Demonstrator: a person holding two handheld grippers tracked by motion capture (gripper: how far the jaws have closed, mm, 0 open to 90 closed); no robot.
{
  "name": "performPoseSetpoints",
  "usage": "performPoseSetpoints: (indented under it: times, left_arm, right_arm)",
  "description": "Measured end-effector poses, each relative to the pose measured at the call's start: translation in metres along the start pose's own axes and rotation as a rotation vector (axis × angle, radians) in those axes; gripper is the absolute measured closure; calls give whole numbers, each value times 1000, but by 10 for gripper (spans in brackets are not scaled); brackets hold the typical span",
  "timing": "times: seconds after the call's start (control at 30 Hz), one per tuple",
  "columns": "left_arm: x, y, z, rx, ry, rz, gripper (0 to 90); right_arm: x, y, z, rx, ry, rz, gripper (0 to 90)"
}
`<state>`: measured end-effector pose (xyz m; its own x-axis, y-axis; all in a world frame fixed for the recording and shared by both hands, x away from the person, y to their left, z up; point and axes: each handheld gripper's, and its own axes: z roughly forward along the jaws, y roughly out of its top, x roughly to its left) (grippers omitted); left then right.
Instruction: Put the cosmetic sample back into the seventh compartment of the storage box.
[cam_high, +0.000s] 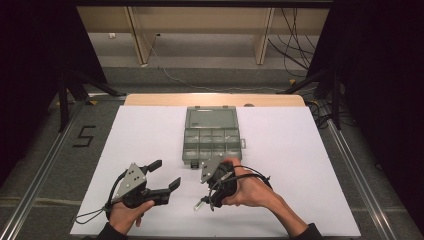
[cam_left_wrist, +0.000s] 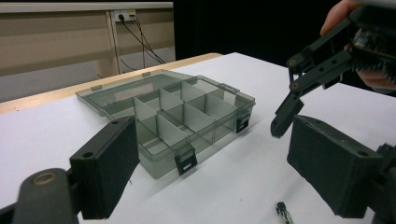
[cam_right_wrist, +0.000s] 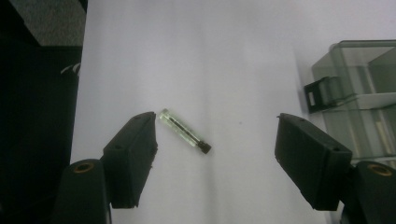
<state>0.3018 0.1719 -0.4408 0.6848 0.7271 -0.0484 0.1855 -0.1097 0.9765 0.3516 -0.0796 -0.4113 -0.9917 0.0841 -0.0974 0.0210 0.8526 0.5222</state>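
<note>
Reaching down over the white table cover, the right gripper points at a small clear tube with a dark cap that lies flat on the sheet. In the right gripper view the tube sits between the two black jaws, its pale end at about ten o'clock just beside the left-hand jaw and its dark cap at about four o'clock; the other jaw stands well apart from it. The jaws are spread and press on nothing, so the tube lies free. In the high view the same tube shows at about seven o'clock of the right hand, near the front edge of the cover.

The left gripper rests low on the sheet at about nine o'clock of the right one, held by the left hand. Its jaws are released and wide apart with nothing between them. In the left gripper view the tube's capped end shows near the bottom edge, between those jaws, and the right gripper hangs at about two o'clock with its tip pointing down.

A grey translucent compartment box stands open at about twelve o'clock of both hands, its lid laid back flat on the far side. Its black front latch hangs open.
</note>
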Motion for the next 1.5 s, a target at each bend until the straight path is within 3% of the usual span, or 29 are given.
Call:
performPoseSetpoints:
  times: [0.13, 0.37, 0.47, 1.0, 1.07, 1.17, 1.27, 1.33, 1.37, 1.5]
  left_arm:
    - [1, 0, 0, -3, 3, 0, 157]
    - [2, 0, -1, -3, 11, -2, 157]
    - [3, 1, -1, -6, 15, 10, 157]
    - [3, 1, -1, -13, 21, 10, 157]
    - [4, 1, -1, -13, 21, 14, 157]
    - [3, 1, -1, -25, 18, -13, 157]
    - [4, 1, -2, -13, 23, 11, 157]
    - [3, 0, -1, -24, 17, -12, 157]
    - [3, 1, -2, -18, 25, 4, 157]
    - [3, 1, -1, -21, 21, 1, 157]
  right_arm:
    - [1, 3, 11, 38, 12, -15, 309]
    - [3, 9, 29, 88, 50, -97, 354]
    - [6, 11, 36, 120, 78, -90, 376]
    - [6, 10, 57, 197, 118, -128, 483]
    - [5, 10, 59, 203, 118, -132, 515]
    - [4, 9, 60, 211, 120, -129, 549]
    - [3, 9, 62, 219, 115, -127, 589]
    - [3, 8, 63, 223, 125, -127, 616]
    - [3, 8, 63, 226, 128, -127, 643]
    - [3, 7, 65, 233, 136, -133, 705]
